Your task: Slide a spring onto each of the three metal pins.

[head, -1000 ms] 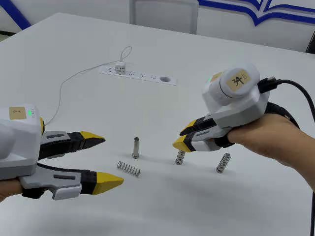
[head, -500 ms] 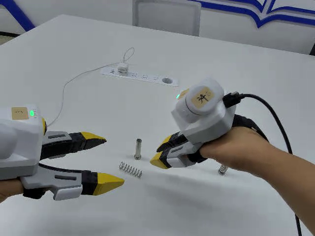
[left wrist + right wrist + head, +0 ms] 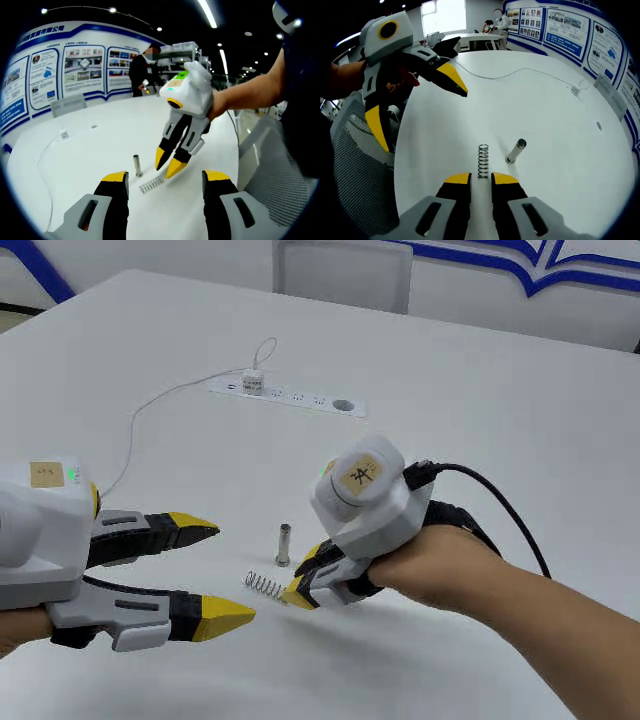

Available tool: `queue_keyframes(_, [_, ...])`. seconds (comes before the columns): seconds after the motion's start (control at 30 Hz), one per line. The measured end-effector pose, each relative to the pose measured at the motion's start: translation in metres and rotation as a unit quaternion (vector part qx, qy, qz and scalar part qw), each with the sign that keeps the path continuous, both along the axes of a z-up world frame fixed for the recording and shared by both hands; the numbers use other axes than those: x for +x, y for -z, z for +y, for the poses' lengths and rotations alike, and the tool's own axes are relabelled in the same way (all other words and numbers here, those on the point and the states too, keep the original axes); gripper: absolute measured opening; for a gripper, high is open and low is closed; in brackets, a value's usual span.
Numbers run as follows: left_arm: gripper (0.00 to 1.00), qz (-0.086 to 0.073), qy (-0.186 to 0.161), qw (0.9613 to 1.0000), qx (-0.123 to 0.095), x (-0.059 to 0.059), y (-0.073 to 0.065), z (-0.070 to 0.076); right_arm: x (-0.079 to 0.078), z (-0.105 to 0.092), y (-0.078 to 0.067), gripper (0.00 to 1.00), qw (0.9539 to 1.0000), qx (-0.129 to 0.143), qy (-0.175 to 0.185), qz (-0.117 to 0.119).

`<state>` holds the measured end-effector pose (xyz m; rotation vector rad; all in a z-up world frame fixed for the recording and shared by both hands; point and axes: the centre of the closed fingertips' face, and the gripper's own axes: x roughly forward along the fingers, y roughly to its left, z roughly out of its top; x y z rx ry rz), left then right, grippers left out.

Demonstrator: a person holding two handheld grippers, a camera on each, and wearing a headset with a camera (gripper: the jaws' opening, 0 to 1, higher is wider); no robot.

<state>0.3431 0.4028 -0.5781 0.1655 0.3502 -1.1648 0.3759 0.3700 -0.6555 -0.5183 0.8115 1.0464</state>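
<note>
Toward the desk's (image 3: 470,420) near edge, a spring (image 3: 263,586) is laid flat just beside a bare upright pin (image 3: 284,543), faced by the right gripper (image 3: 300,592), jaws narrowed seemingly for pickup; the left gripper (image 3: 232,573) is held wide, clear.

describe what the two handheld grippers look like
Both have white bodies, black jaws and yellow tips. The left gripper carries a tan sticker and green light; the right gripper has a round cap with a scribbled tan label and a black cable.
</note>
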Motion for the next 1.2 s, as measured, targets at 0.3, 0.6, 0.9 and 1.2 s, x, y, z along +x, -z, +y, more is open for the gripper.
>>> queue_keyframes(0.3, [0.61,0.001,0.000,1.0000,0.002,0.000,0.001,0.000,0.005,0.006,0.011,0.16,0.9999,-0.002,0.010,0.005])
queue_keyframes(0.6, [0.60,0.003,-0.002,1.0000,0.004,0.000,0.002,0.003,0.004,0.005,0.021,0.15,0.9997,-0.011,0.012,0.019])
queue_keyframes(0.9, [0.60,0.002,-0.003,1.0000,0.005,0.001,0.002,0.003,0.005,0.003,0.024,0.12,0.9995,-0.013,0.014,0.024])
queue_keyframes(1.2, [0.60,0.004,-0.001,1.0000,0.009,0.000,0.005,0.003,0.001,0.001,0.023,0.11,0.9997,-0.014,0.006,0.019])
